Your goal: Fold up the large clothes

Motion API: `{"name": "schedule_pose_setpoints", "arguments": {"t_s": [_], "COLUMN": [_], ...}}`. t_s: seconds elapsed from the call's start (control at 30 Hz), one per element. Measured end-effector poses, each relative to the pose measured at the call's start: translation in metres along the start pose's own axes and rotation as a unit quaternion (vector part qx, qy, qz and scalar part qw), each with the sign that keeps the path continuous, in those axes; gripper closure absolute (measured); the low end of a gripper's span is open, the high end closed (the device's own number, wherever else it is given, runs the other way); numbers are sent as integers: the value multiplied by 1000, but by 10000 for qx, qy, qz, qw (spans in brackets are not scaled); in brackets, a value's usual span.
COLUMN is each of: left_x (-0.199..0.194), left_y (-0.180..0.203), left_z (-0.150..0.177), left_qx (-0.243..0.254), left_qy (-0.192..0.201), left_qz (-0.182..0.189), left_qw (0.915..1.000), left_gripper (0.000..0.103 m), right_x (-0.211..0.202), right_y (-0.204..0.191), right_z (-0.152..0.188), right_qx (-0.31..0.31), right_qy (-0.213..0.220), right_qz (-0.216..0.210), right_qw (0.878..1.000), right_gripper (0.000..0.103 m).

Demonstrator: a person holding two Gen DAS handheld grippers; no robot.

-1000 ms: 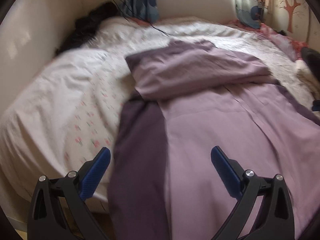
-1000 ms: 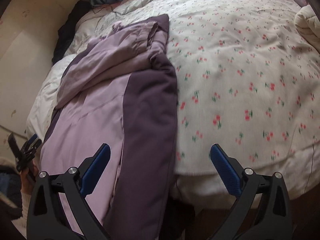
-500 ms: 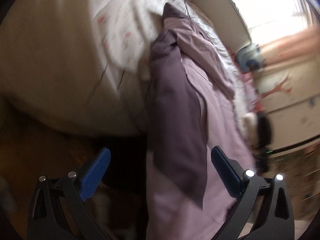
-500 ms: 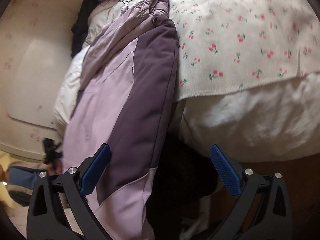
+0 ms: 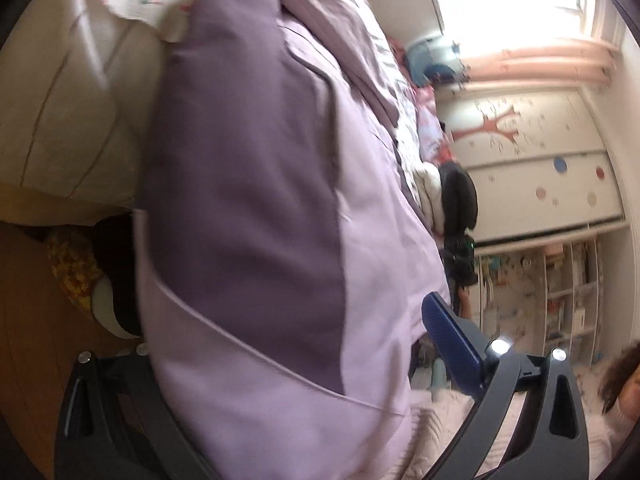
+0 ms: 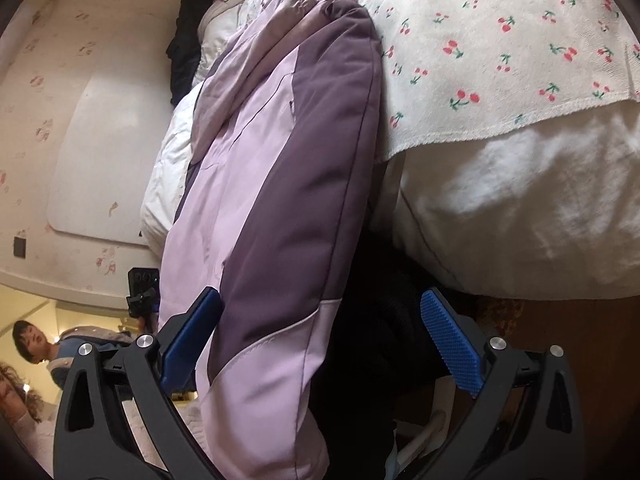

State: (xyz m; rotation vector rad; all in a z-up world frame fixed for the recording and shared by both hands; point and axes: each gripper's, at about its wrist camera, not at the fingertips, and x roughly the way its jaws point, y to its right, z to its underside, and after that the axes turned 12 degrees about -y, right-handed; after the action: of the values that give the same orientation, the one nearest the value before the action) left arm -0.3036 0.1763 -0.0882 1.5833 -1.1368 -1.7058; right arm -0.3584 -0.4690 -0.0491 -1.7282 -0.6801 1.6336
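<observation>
A large jacket in light lilac and dark purple (image 5: 256,184) lies on the bed, and its lower end hangs over the bed's edge. In the left wrist view the hem fills the space between my open left gripper's (image 5: 288,364) jaws and hides the left finger. In the right wrist view the same jacket (image 6: 288,184) drapes down, and its hem hangs between my open right gripper's (image 6: 320,344) jaws, close to the left finger. Neither gripper is closed on the cloth.
The bed has a white cherry-print cover (image 6: 500,52) over a white duvet (image 6: 520,216). Dark items (image 6: 372,320) lie on the wooden floor under the bed edge. A wardrobe (image 5: 532,168) and shelves (image 5: 568,292) stand across the room. People (image 6: 28,344) stand nearby.
Both grippers dropped from above the bed to its edge and tilted. The jacket's hanging hem now lies between the jaws of each. Both stayed open.
</observation>
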Motion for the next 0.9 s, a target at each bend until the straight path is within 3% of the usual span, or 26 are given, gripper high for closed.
{"name": "schedule_pose_setpoints", "arguments": {"t_s": [0.2,0.37,0.53,0.67,0.73,0.83,0.9], "left_x": [-17,-16,-21,-14,-12,-22,-26], "left_y": [3,-14,-4,-7,-14,-6,1], "left_z": [4,5,9,3,1,5,5], "left_qx": [147,-61,182,108,12,259,428], "left_qy": [145,14,89,-78,-116,178,235], "left_qz": [447,276,619,273,294,806,782], "left_qw": [9988,9996,9979,9995,9995,9963,9957], "left_gripper": [6,7,6,6,7,7,7], "right_x": [6,18,16,17,13,-10,-13], "right_y": [-16,-13,-24,-33,-37,-48,-52], "right_z": [5,4,6,7,9,16,17], "right_qx": [-418,-312,-504,-671,-786,-1191,-1265], "right_qy": [-233,-380,-324,-380,-226,409,436], "right_qz": [-308,-206,-450,-323,-360,-900,-865], "right_qw": [9984,9986,9972,9965,9960,9880,9872], "right_gripper": [6,6,6,6,7,21,30]}}
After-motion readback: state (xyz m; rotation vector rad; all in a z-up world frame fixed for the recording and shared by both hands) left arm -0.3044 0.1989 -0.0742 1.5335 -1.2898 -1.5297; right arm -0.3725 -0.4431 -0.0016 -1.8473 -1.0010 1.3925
